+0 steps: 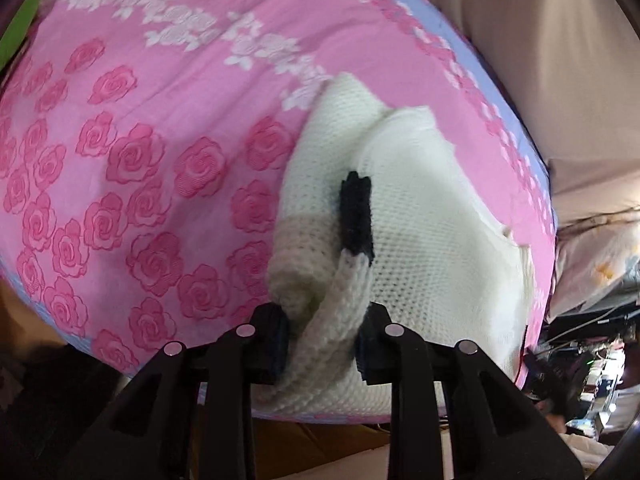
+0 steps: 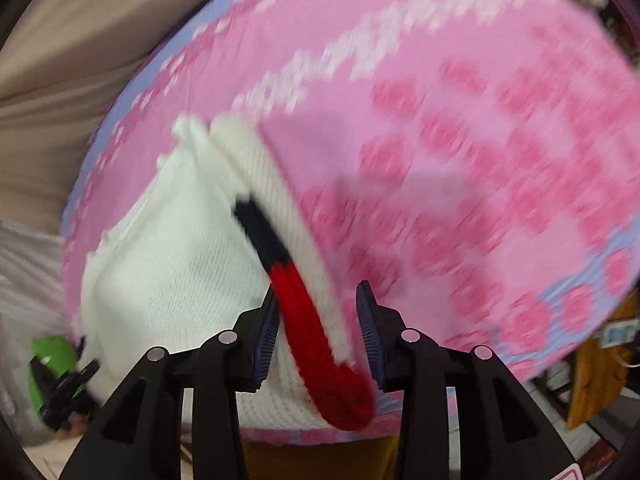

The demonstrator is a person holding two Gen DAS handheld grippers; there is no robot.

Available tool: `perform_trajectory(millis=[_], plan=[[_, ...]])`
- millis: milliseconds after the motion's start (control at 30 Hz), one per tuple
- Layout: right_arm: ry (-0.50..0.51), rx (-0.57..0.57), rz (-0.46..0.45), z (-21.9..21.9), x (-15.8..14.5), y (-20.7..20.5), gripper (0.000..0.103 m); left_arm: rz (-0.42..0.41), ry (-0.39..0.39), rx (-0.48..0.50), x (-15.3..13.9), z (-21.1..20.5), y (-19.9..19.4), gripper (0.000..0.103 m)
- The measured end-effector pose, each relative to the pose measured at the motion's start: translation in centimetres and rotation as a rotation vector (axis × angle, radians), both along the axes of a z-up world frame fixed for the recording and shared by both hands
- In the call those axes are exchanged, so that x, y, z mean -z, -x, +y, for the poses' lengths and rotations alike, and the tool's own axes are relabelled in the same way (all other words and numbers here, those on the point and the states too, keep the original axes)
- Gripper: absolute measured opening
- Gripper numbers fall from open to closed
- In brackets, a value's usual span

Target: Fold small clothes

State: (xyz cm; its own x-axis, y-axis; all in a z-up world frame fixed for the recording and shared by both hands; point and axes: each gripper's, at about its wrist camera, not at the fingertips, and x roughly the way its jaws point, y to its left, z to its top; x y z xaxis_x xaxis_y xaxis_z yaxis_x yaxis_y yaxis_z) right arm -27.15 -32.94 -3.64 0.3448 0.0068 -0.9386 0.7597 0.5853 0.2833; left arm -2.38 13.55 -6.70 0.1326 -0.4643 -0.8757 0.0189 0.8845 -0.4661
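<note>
A red-and-black knit strip (image 2: 316, 344) lies between the right tool's (image 2: 320, 332) parted jaws.

Pink rose-print sheet (image 1: 132, 168) (blue-edged), beige fabric (image 1: 560, 60) behind, cluttered shelves (image 1: 592, 360)

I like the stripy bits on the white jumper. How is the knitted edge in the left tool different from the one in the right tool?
The knitted edge in the left tool is cream with a black patch; the edge in the right tool is red below black. The left tool's pads squeeze their edge; the right tool's far pad stands off its edge. Both belong to the same white knitted jumper on the pink rose-patterned cloth.
</note>
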Motion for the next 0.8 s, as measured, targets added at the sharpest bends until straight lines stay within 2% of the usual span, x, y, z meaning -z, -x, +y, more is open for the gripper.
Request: perform_trajectory(millis=[33, 67, 167, 233, 267, 367, 400, 467, 500, 600, 700, 800], plan=[[0.083, 0.004, -0.005, 0.0, -1.7, -0.4, 0.040, -0.005, 0.000, 0.003, -0.1, -0.2, 0.0, 0.025], [0.150, -0.033, -0.023, 0.4, -3.4, -1.3, 0.028, -0.010, -0.003, 0.007, -0.1, -0.5, 0.0, 0.025], [0.130, -0.269, -0.108, 3.6, -5.9, -6.6, 0.007, -0.016, 0.003, 0.014, -0.6, -0.3, 0.4, 0.025], [0.039, -0.446, -0.152, 7.5, -5.5, -11.2, 0.000, -0.016, 0.015, 0.018, -0.9, -0.5, 0.5, 0.025], [0.017, -0.522, -0.155, 9.7, -4.8, -13.4, 0.000, -0.016, 0.017, 0.019, -1.0, -0.5, 0.4, 0.025], [-0.027, -0.654, -0.105, 14.2, -1.9, -18.3, 0.000, -0.015, 0.025, 0.028, -1.0, -0.6, 0.2, 0.025], [-0.037, -0.686, -0.055, 15.7, 0.2, -20.2, 0.000, -0.014, 0.030, 0.030, -1.0, -0.6, 0.2, 0.025], [0.008, -0.709, 0.051, 17.5, 4.1, -22.4, 0.000, -0.003, 0.054, 0.040, -0.8, -0.4, 0.1, 0.025], [0.030, -0.699, -0.009, 17.7, 4.2, -22.9, 0.000, 0.002, 0.063, 0.047, -0.7, -0.4, 0.0, 0.025], [0.059, -0.693, 0.035, 17.9, 3.8, -23.6, 0.000, 0.023, 0.085, 0.088, -0.4, -0.3, -0.7, 0.025], [0.084, -0.677, 0.037, 17.9, 4.0, -23.2, 0.000, 0.038, 0.086, 0.120, -0.4, -0.6, -1.2, 0.025], [0.059, -0.632, 0.046, 17.6, 4.1, -23.3, 0.000, -0.009, 0.121, 0.117, -1.3, -1.2, -1.2, 0.026]])
